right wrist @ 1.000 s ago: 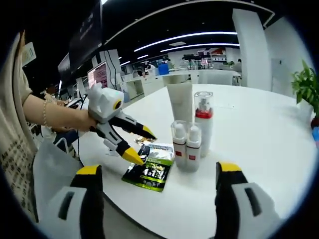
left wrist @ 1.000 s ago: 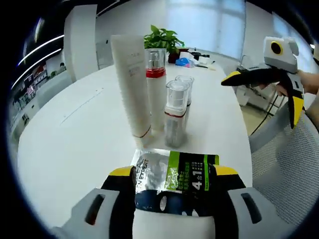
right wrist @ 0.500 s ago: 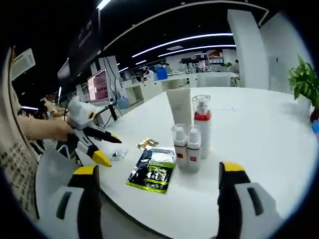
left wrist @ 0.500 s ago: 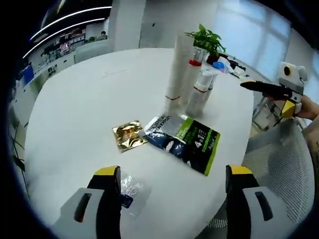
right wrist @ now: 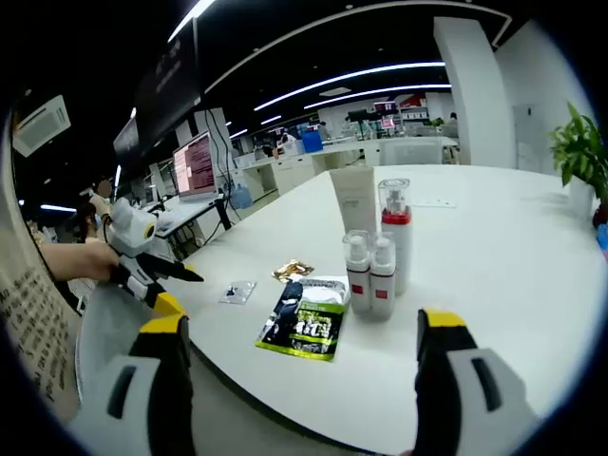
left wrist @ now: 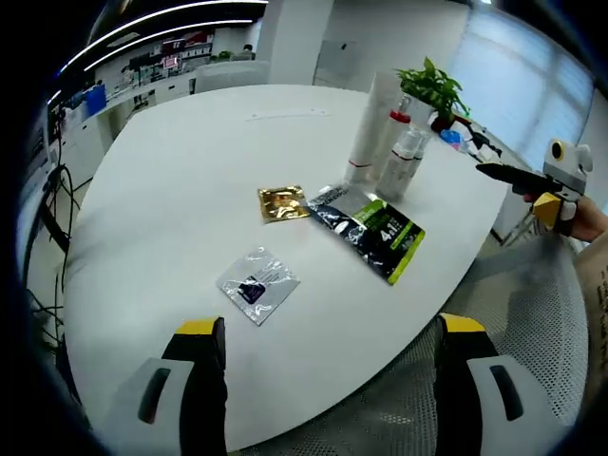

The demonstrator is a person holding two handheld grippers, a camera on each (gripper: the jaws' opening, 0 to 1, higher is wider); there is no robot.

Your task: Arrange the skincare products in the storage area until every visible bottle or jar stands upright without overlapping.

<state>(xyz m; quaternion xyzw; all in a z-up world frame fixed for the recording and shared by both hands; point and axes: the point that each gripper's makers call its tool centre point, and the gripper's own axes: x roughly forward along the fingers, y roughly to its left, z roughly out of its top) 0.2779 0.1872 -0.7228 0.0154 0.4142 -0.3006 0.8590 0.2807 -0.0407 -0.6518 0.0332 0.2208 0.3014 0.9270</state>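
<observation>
White tube (right wrist: 353,201), red-collared pump bottle (right wrist: 394,234) and two small pump bottles (right wrist: 370,275) upright at frame centre on white table (left wrist: 171,199), green sachet (left wrist: 373,236) marked "4:1" alongside; left gripper (left wrist: 323,380) and right gripper (right wrist: 302,375) open, empty.

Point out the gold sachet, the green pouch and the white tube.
Gold sachet (left wrist: 281,202), left gripper view, centre of its face.
Green pouch (right wrist: 304,326), right gripper view, middle of its printed front.
White tube (right wrist: 355,204), right gripper view, middle of its body.
</observation>
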